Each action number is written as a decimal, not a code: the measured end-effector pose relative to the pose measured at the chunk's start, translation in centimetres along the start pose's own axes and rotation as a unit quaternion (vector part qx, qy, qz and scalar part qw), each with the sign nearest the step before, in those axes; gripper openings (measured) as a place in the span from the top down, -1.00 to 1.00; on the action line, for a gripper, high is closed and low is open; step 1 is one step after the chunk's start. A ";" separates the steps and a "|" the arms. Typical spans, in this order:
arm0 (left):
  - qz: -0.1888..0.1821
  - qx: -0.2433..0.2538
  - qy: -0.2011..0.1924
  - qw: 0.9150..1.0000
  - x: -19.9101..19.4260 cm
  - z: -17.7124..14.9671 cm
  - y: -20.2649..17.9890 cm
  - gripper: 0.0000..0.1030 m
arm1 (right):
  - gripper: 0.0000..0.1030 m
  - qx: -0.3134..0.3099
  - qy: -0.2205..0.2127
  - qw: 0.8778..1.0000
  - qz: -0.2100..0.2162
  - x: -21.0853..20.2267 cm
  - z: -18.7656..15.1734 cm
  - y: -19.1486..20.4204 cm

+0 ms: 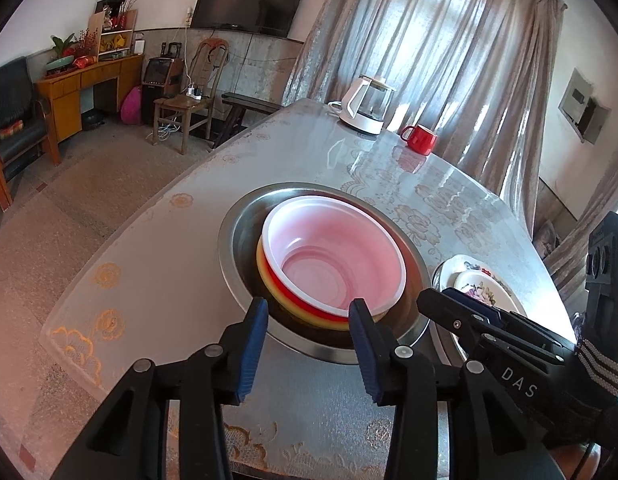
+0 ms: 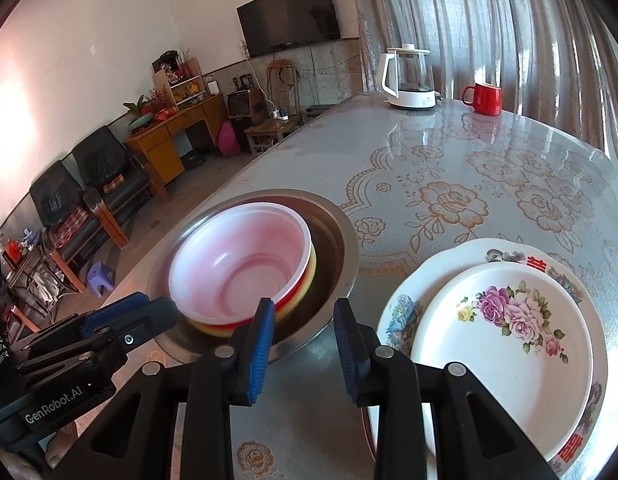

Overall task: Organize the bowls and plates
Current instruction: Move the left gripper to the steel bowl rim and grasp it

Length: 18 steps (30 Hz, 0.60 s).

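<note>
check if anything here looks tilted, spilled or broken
The nested plastic bowls sit off-centre in the steel basin, leaning toward one side. The small plate lies off-centre on the large plate. Nothing looks spilled or broken.

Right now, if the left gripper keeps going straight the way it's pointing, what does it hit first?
Most likely the near rim of the white bowl, top of the stack in the steel basin. The left gripper is open and aimed at it; depth is uncertain.
</note>
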<state>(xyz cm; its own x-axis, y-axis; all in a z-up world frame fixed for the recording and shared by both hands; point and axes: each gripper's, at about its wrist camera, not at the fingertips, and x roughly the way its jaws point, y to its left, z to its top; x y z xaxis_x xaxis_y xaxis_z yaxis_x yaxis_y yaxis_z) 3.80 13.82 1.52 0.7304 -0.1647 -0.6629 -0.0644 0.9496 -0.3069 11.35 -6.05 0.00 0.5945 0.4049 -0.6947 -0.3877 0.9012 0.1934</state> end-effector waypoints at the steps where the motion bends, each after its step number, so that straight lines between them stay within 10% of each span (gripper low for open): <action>1: -0.003 -0.005 -0.001 1.000 -0.1 -0.1 0.2 0.14 | 0.41 0.003 0.001 1.000 0.003 -0.1 0.0 -0.2; 18: -0.009 -0.099 0.000 0.995 0.3 0.7 6.6 0.17 | -0.14 0.066 0.004 0.994 0.091 0.5 1.6 -2.5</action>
<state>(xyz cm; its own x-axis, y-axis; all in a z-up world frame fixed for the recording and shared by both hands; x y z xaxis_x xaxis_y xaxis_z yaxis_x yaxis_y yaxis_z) 4.08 20.19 -0.24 0.7319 -0.1809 -0.6570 -0.1846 0.8754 -0.4467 13.78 -7.83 0.29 0.5175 0.5629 -0.6445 -0.3929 0.8254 0.4054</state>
